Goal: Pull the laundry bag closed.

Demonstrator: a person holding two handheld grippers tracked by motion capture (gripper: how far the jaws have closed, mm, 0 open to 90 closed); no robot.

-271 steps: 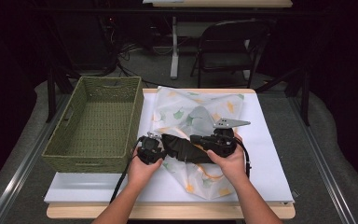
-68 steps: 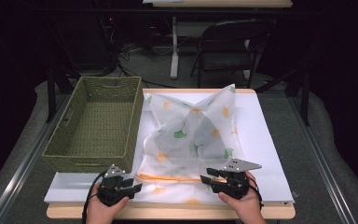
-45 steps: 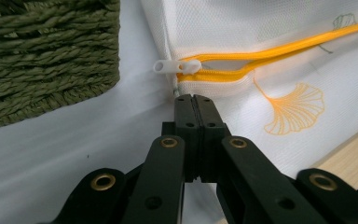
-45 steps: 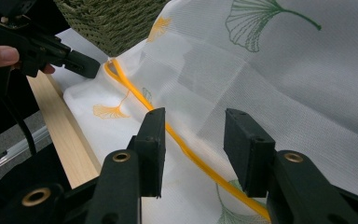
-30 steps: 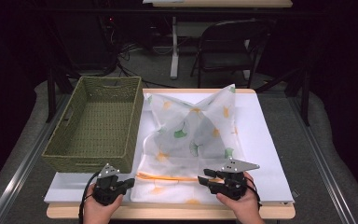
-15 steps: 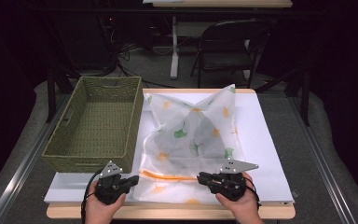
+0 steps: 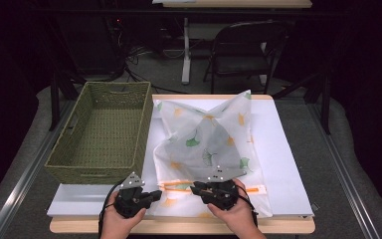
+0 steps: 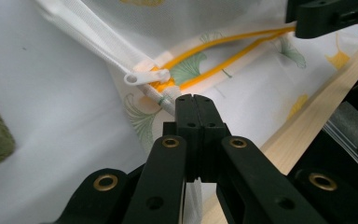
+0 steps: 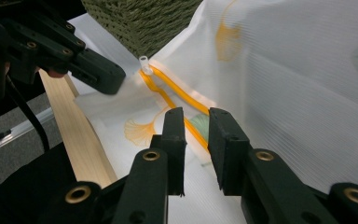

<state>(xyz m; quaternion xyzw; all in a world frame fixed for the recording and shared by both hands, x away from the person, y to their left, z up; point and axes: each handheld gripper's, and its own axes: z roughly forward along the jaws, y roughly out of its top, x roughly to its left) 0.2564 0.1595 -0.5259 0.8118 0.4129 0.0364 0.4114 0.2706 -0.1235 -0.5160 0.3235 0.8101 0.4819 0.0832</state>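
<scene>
A white mesh bag (image 7: 204, 144) printed with ginkgo leaves lies on the white board, its orange zipper (image 7: 179, 185) along the near edge. The zipper's two orange strips (image 8: 223, 51) run apart, and the white pull (image 8: 144, 77) sits at their left end. My left gripper (image 8: 195, 99) is shut on the bag's near-left edge, just below the pull. My right gripper (image 9: 196, 116) hovers over the orange zipper (image 9: 186, 105); its jaws have just been opening and nothing is pressed between them. In the high view the left gripper (image 7: 155, 194) and right gripper (image 7: 195, 189) point toward each other.
A green woven basket (image 7: 104, 129) stands at the left of the table, beside the bag. The wooden table edge (image 7: 179, 226) runs just under both hands. Bare white board (image 7: 283, 149) lies to the right. A folding chair (image 7: 248, 50) stands behind the table.
Both hands have drawn closer together: the right gripper slid left along the zipper and the left moved right. The bag's near edge has bunched up between them.
</scene>
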